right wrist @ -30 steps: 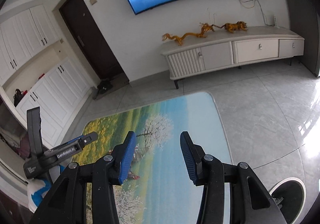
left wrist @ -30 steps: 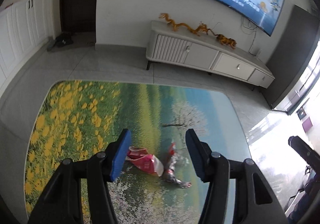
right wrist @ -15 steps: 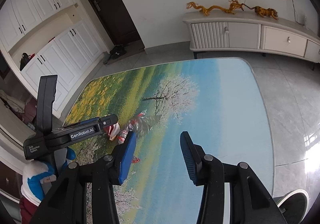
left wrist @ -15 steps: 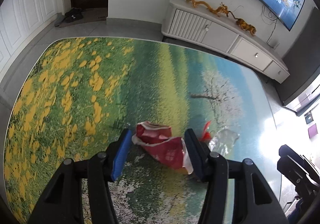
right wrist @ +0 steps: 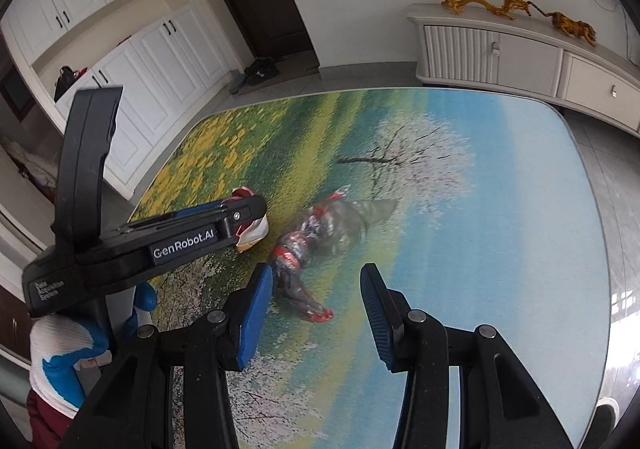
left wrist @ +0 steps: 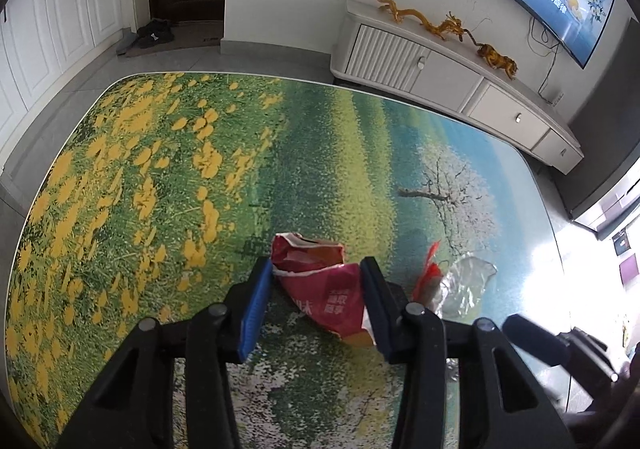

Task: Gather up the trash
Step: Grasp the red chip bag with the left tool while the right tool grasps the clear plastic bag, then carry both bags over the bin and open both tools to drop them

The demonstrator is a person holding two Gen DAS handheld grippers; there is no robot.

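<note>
A crumpled red snack bag (left wrist: 320, 281) lies on the landscape-print tabletop (left wrist: 160, 169). My left gripper (left wrist: 318, 281) is open with its blue fingers on either side of the bag, close to it. The bag's end also shows in the right wrist view (right wrist: 252, 231) behind the left gripper's body (right wrist: 180, 241). A clear plastic wrapper with red parts (left wrist: 456, 285) lies to the right of the bag. In the right wrist view this wrapper (right wrist: 320, 237) lies just ahead of my open, empty right gripper (right wrist: 316, 289), near its left finger.
A white TV cabinet (left wrist: 440, 69) with gold dragon figures stands by the far wall under a large screen. White cupboards (right wrist: 132, 61) and a dark door are at the left. The table's right edge (right wrist: 600, 249) drops to grey floor tiles.
Both grippers have dropped lower and nearer to the tabletop. My left gripper now straddles the red bag. My right gripper has come up to the clear wrapper.
</note>
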